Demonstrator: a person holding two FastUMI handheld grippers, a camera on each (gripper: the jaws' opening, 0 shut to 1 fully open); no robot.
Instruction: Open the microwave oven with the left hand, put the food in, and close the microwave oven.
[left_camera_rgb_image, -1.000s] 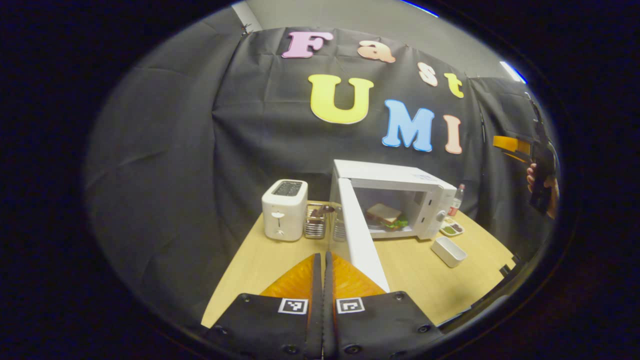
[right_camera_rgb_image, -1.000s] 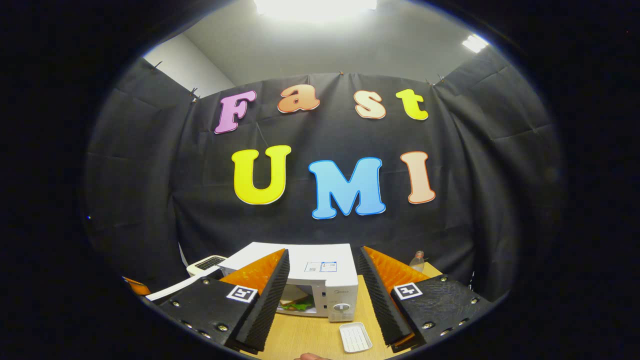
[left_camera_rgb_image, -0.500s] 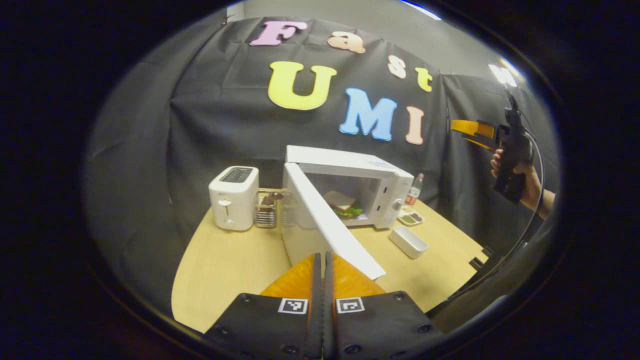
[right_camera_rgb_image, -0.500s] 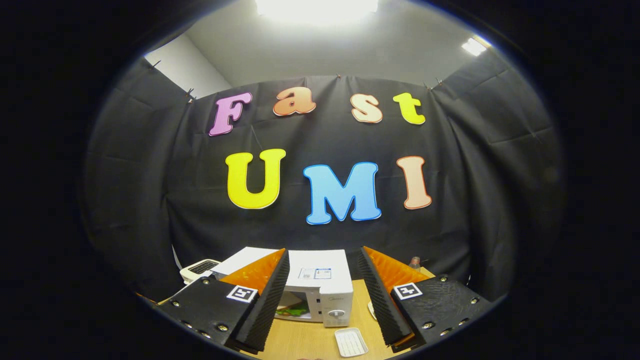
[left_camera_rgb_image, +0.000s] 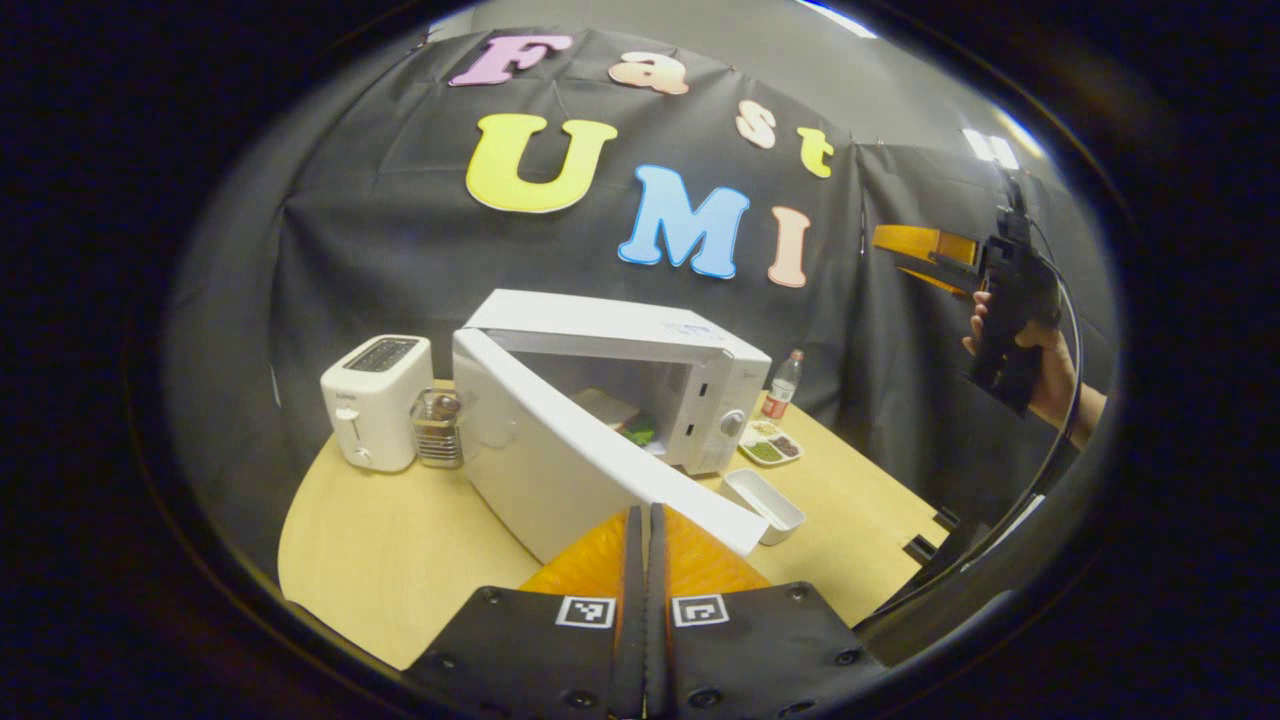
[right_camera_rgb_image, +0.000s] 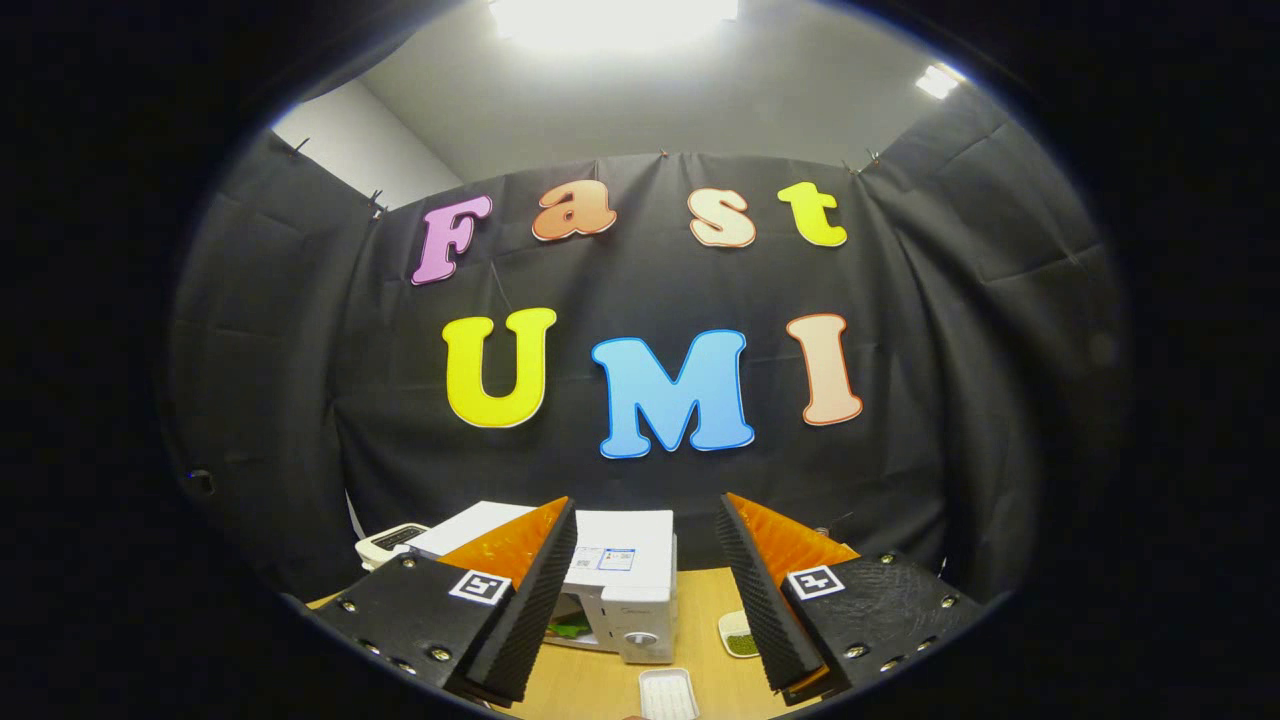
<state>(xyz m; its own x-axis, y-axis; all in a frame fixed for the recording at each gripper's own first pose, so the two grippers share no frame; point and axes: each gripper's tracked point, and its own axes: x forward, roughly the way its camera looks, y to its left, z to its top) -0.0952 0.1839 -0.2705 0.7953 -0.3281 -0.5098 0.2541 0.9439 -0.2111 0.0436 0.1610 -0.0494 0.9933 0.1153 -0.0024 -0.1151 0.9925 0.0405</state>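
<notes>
Rounded wooden table (left_camera_rgb_image: 400, 540), boxy white microwave (left_camera_rgb_image: 640, 360) (door ajar); left tongs (left_camera_rgb_image: 646, 540) pressed together, right tongs (right_camera_rgb_image: 645, 570) wide.

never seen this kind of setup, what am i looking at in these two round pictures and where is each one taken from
No robot here: a person holds a pair of two-finger tongs in each hand, with a camera on each looking along its fingers.

In the left gripper view, the left tongs are shut, holding nothing. The wooden table carries a white toaster, a microwave with its door partly open and a sandwich inside, a white tray, a snack dish and a bottle. At the right, a hand holds the other tongs.

In the right gripper view, the right tongs are open and empty, above the microwave.
</notes>
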